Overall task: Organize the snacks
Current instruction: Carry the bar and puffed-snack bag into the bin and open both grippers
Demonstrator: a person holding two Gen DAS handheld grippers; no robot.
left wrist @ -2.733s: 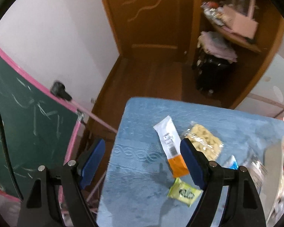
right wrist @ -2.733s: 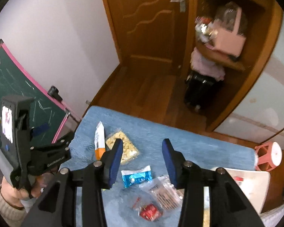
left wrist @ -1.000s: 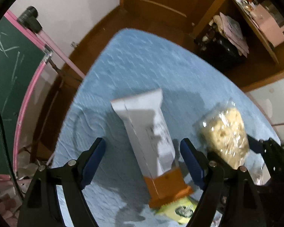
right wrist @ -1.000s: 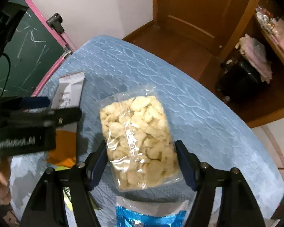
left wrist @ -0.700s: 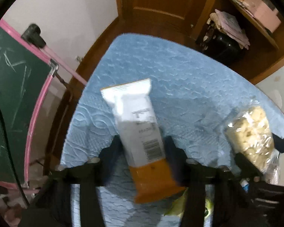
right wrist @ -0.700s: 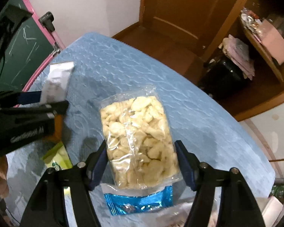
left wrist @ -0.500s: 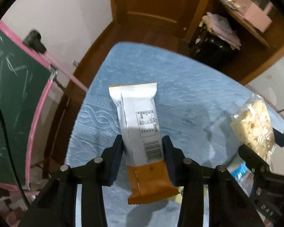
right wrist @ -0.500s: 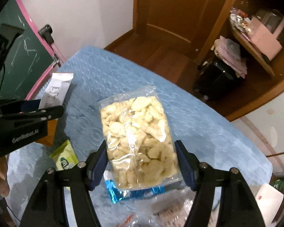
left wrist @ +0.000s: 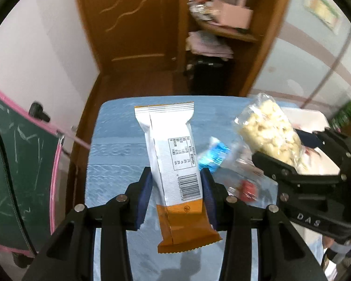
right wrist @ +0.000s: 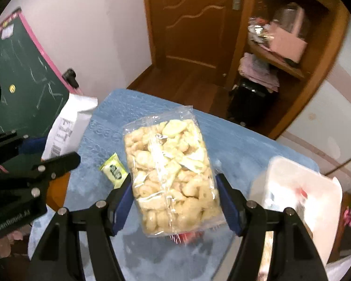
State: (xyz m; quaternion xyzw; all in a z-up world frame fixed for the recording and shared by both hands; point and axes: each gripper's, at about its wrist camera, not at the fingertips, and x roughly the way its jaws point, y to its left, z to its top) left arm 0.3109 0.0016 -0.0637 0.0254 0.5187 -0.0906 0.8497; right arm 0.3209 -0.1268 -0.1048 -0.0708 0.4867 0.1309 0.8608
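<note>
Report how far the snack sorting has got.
Done: the white bin already holds some packets. In hand: the left hand-held gripper grips the white-and-orange snack bar, and the right hand-held gripper grips the clear bag of puffs. Left: the green packet, blue packet and red-candy packet on the table.

Surface: your blue quilted table cover (right wrist: 241, 140) — below both tongs.
On it: green packet (right wrist: 114, 169) left of your right tongs; white bin (right wrist: 315, 187) to their right; blue packet (left wrist: 214, 155) — just right of your left tongs.
</note>
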